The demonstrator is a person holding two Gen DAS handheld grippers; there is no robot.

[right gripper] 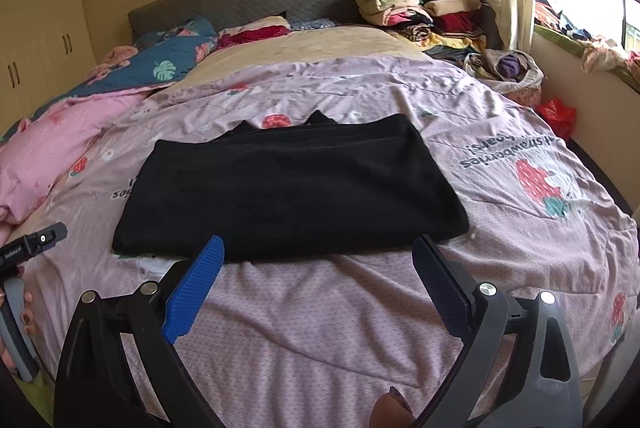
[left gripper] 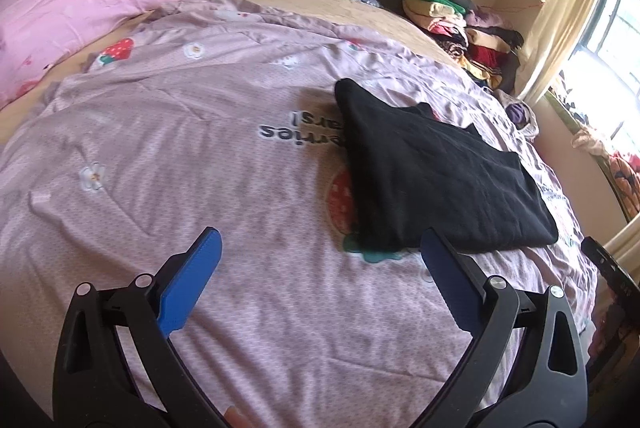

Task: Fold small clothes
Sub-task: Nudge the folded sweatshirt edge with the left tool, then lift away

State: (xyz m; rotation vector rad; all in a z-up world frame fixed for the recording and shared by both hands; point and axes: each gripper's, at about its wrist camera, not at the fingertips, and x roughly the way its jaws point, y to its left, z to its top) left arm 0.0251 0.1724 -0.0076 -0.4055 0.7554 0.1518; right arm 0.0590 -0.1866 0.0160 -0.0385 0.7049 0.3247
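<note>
Both tongs, my left gripper (left gripper: 320, 252) and right gripper (right gripper: 318, 256), stood released, holding nothing. They hovered near the folded black knit garment (right gripper: 292, 188), which lay flat on the lilac strawberry-print quilt (right gripper: 500, 248).

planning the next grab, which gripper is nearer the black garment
Right. The right gripper faces the black garment, fingertips at its near edge; the left gripper sits off its left corner.

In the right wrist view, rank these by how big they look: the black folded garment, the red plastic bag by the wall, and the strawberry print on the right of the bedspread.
1. black garment
2. strawberry print
3. red plastic bag, though it lies farther away, so its true size is unsure.
</note>
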